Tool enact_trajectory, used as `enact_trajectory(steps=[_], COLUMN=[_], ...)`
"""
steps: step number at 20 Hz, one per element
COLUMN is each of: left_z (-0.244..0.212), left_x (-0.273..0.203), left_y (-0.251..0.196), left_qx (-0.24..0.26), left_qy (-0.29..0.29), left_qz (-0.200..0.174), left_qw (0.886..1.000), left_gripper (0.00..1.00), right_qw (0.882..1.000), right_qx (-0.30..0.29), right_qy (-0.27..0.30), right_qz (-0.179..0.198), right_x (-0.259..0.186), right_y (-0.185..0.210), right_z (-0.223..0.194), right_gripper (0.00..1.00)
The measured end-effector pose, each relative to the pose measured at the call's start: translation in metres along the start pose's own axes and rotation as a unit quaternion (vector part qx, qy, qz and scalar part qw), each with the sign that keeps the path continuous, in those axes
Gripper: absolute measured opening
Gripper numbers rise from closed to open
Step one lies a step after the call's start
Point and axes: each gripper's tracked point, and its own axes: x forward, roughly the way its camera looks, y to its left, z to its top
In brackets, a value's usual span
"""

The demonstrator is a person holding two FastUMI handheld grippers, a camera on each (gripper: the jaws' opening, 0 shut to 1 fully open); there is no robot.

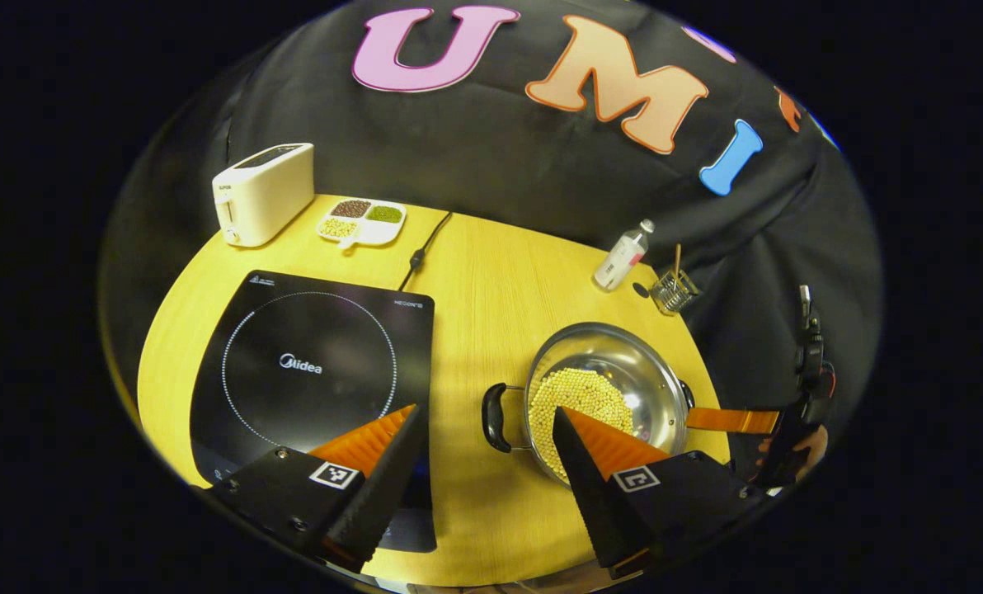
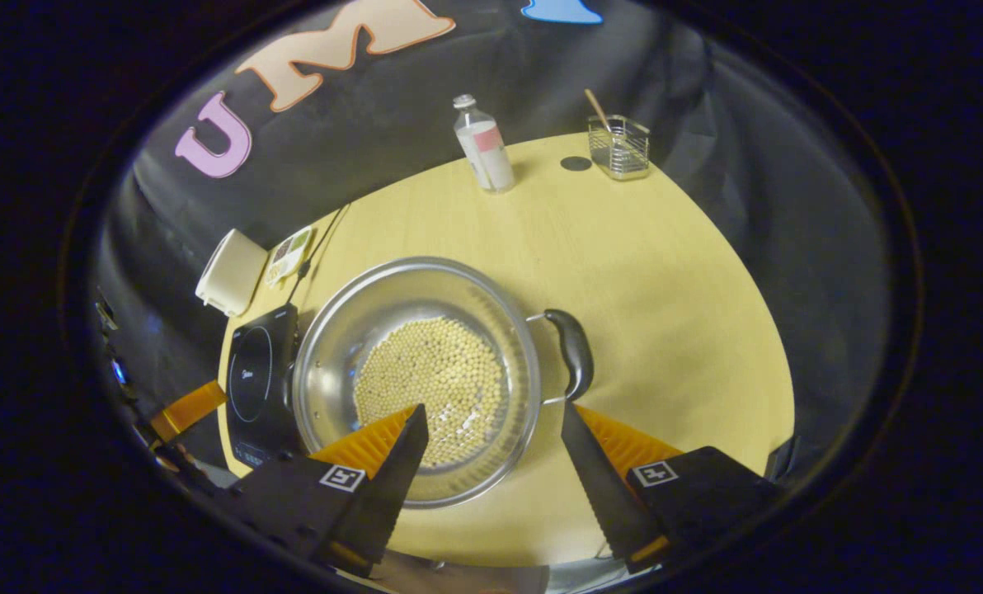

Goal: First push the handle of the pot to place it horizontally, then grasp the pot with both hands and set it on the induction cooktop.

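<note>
Two tongs, left and right, both wide over bean-filled steel pot beside induction cooktop.

table — pot, cooktop, toaster

The counter is yellow with a faint wood grain. The pot is shiny silver with black handles — inside it lies a bed of pale yellow beans. The cooktop is glossy black, marked with a thin white dotted ring and white lettering. At the counter's far left corner the toaster is cream; beside it a white tray holds brown, green and pale yellow fillings. The bottle is clear with a white-and-pink label — the wire basket is silver.
</note>
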Motion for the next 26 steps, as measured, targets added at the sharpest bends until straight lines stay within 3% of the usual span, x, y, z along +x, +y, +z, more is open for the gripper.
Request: enact_trajectory(steps=[2,3,16,17,18,19,20,23,25,26], left_z=[-0.006,-0.008,-0.043,-0.046,-0.049,-0.05,-0.053,-0.057,-0.063,-0.061], left_x=[0.013,0.02,0.09,0.092,0.096,0.098,0.1,0.109,0.109,0.106], left_y=[-0.007,-0.01,-0.01,-0.011,-0.011,-0.011,-0.009,-0.003,0.007,0.006], left_qx=[-0.003,-0.002,-0.024,-0.028,-0.032,-0.034,-0.034,-0.039,-0.036,-0.043], left_qy=[0.019,0.028,0.143,0.151,0.159,0.164,0.17,0.183,0.201,0.205], left_qz=[-0.005,-0.006,0.006,0.006,0.007,0.009,0.011,0.024,0.041,0.041], left_qw=[1.0,1.0,0.989,0.988,0.987,0.986,0.985,0.982,0.978,0.977], left_gripper=[0.96,0.96,0.96,1.0,0.94,0.96,0.9,0.87,0.71,0.58], right_qw=[1.0,1.0,0.991,0.99,0.989,0.988,0.988,0.986,0.985,0.984], right_qx=[-0.005,-0.008,-0.001,0.001,0.004,0.006,0.005,0.002,-0.002,0.005], right_qy=[0.013,0.02,0.119,0.124,0.128,0.132,0.134,0.139,0.142,0.145], right_qz=[0.004,0.006,0.065,0.07,0.075,0.078,0.076,0.089,0.096,0.103], right_x=[0.014,0.021,0.076,0.079,0.082,0.085,0.088,0.096,0.097,0.094], right_y=[-0.011,-0.016,-0.024,-0.023,-0.023,-0.022,-0.025,-0.021,-0.02,-0.02], right_z=[0.008,0.01,0.001,0.001,0.001,0.001,0.001,-0.002,-0.002,-0.003], right_gripper=[1.0,0.94,0.89,0.87,0.82,0.76,0.85,0.58,0.54,0.54])
